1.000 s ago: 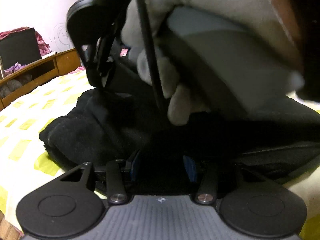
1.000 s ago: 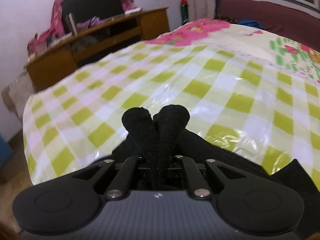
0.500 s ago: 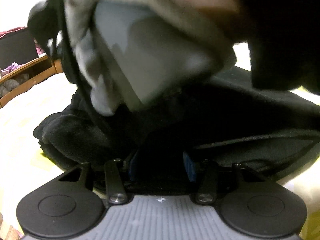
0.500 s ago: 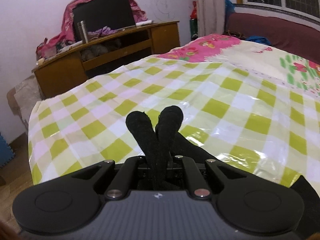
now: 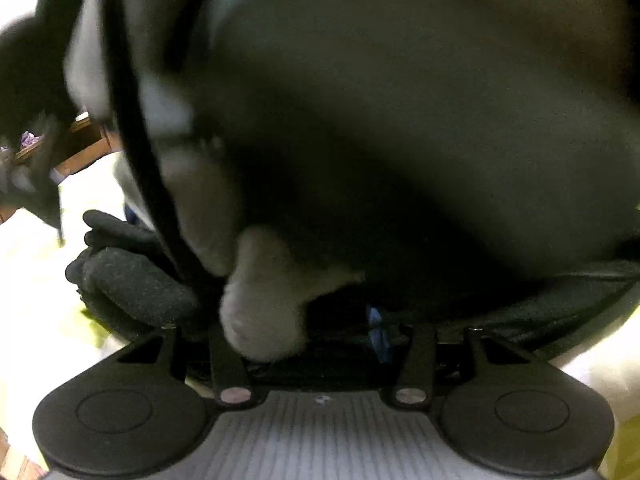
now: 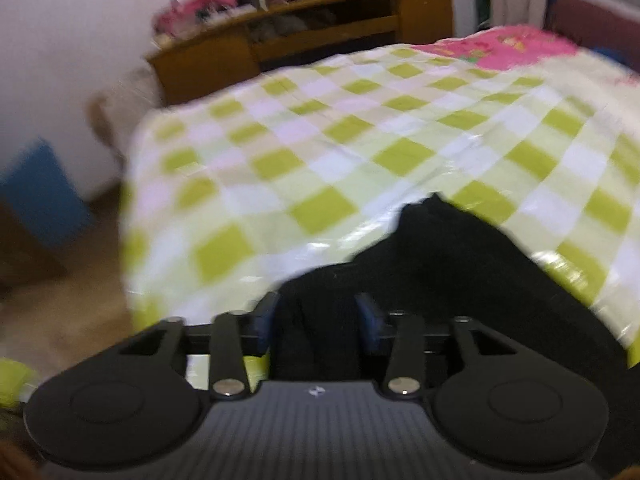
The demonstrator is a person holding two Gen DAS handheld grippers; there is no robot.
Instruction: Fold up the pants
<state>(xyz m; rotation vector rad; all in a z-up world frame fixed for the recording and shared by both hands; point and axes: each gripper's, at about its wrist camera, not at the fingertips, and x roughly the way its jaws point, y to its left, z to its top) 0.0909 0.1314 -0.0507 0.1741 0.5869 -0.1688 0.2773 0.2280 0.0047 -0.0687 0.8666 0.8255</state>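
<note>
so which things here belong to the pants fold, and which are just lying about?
Job:
- black fabric pants
- right gripper, jaws opening, pants between
- green-checked plastic bed cover

Lying about:
- brown wooden desk
- pink floral bedding
- blue box

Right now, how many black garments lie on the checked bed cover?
1: the black pants lie bunched at the near edge of the checked cover, just ahead of both cameras. More may be hidden.

Bed [image 6: 360, 152] ahead – green-and-white checked cover, pink floral bedding [image 6: 516, 46] at far right. Wooden shelf unit [image 6: 304, 36] beyond, against a pale wall [image 6: 68, 52]. Wood floor [image 6: 60, 320] lower left – blue panel [image 6: 40, 192] beside it.
</note>
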